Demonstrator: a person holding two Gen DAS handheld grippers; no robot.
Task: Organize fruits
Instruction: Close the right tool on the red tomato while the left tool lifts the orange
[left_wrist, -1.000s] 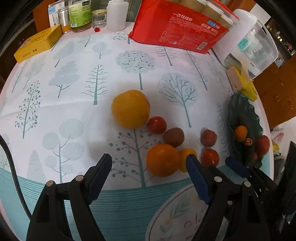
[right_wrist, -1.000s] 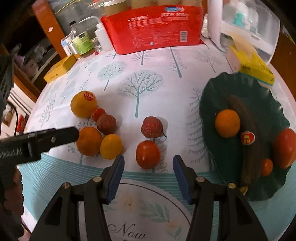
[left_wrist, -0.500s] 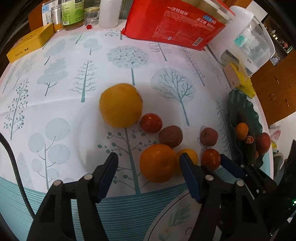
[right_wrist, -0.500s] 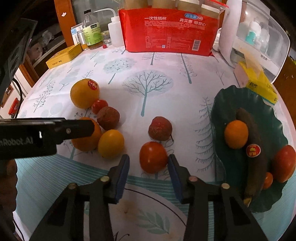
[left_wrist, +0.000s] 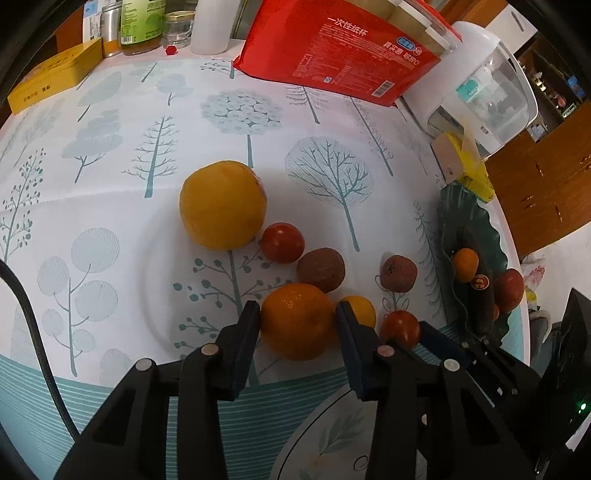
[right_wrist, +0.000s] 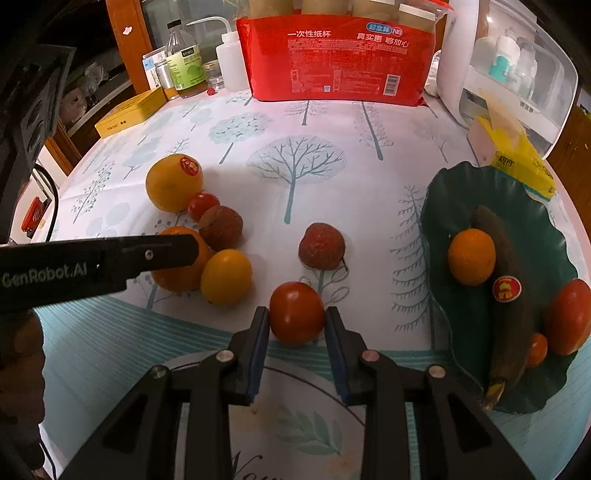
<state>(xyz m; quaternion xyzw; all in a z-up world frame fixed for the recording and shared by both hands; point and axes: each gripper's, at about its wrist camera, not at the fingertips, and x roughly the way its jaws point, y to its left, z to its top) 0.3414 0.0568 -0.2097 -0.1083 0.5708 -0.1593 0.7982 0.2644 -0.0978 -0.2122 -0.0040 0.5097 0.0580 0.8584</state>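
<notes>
My left gripper (left_wrist: 298, 314) is shut on an orange (left_wrist: 297, 320) that rests on the tablecloth. My right gripper (right_wrist: 296, 314) is shut on a red tomato (right_wrist: 296, 312), also on the cloth. Near them lie a large yellow-orange fruit (left_wrist: 222, 204), a small tomato (left_wrist: 282, 242), a brown fruit (left_wrist: 320, 269), a small yellow fruit (right_wrist: 226, 276) and a reddish-brown fruit (right_wrist: 321, 245). A dark green leaf-shaped plate (right_wrist: 461, 184) at the right holds a small orange (right_wrist: 471, 256), a dark banana (right_wrist: 508, 306) and red fruits.
A red paper-cup package (right_wrist: 334, 59), bottles (right_wrist: 183, 62), a yellow tin (right_wrist: 129, 112), a white appliance (right_wrist: 509, 62) and a yellow tissue pack (right_wrist: 517, 158) line the far edge. A round printed mat (right_wrist: 295, 424) lies under the grippers at the near edge.
Both grippers moved forward and closed: the left around the orange, the right around the red tomato. The fruits have not left the cloth.
</notes>
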